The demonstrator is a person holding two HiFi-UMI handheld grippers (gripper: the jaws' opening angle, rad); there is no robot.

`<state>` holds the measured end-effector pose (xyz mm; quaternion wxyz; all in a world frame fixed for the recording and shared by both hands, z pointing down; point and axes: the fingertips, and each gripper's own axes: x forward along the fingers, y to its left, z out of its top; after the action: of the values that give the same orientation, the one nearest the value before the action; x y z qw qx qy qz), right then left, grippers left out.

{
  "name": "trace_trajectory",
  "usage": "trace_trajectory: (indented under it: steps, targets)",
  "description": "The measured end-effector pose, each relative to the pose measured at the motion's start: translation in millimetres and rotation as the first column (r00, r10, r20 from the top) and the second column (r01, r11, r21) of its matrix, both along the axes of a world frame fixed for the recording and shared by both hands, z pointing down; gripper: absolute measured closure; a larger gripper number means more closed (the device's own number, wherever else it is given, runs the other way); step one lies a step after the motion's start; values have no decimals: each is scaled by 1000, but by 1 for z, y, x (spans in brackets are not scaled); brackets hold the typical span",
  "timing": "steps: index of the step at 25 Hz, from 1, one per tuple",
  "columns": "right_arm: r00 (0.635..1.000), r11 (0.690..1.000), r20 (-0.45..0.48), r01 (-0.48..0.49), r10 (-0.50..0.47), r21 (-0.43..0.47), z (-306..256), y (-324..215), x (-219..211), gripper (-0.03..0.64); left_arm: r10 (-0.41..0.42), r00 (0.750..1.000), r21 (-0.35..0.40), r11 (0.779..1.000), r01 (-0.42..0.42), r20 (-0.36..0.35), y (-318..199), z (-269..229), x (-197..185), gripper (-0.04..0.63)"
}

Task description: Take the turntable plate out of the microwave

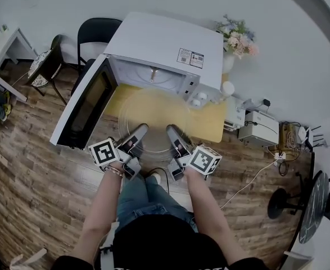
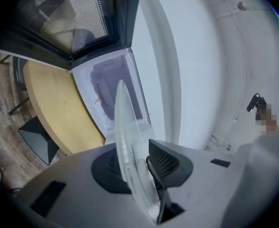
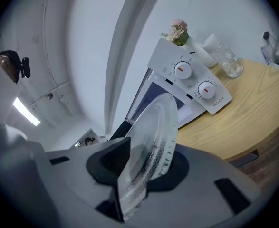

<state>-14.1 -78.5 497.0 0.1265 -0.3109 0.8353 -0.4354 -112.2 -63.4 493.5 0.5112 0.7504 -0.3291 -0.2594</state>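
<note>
Forearms [image 1: 104,198] are extended from 6 o'clock as the turntable plate [image 1: 153,112], seemingly clear of the microwave [image 1: 165,38] at 12 o'clock, is clamped by left gripper [image 1: 138,133] and right gripper [image 1: 173,133] above the table [image 1: 212,125], where a level set-down is judged due next.

**What we cannot make out**

From the head view, the left gripper [image 1: 139,130] and right gripper [image 1: 171,131] cover the near rim of the turntable plate [image 1: 153,112]. We cannot read the label [image 1: 190,58] on the microwave [image 1: 165,41]; all 2 of its dials are too small.

the turntable plate [image 1: 153,117] is clear, microwave [image 1: 165,38] white, table [image 1: 211,125] yellow, floor [image 1: 30,167] brown wood-grain.
</note>
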Motion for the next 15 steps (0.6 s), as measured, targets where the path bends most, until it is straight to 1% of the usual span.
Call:
trace_trajectory:
  steps: [2, 6, 11, 15]
  targets:
    - [1000, 1000, -9, 1, -1, 8, -3, 2, 0, 495, 22, 999, 22, 999, -23, 25, 0, -6, 1, 499]
    - [1000, 1000, 2, -18, 18, 19, -11, 2, -1, 494, 71, 995, 40, 996, -74, 69, -1, -16, 2, 492]
    - [1000, 998, -13, -26, 27, 55, -24, -3, -3, 492, 104, 990, 35, 994, -108, 93, -5, -22, 1, 492]
    - [999, 995, -43, -24, 29, 98, -37, -10, -5, 492, 119, 986, 57, 990, -126, 116, -11, -29, 0, 491]
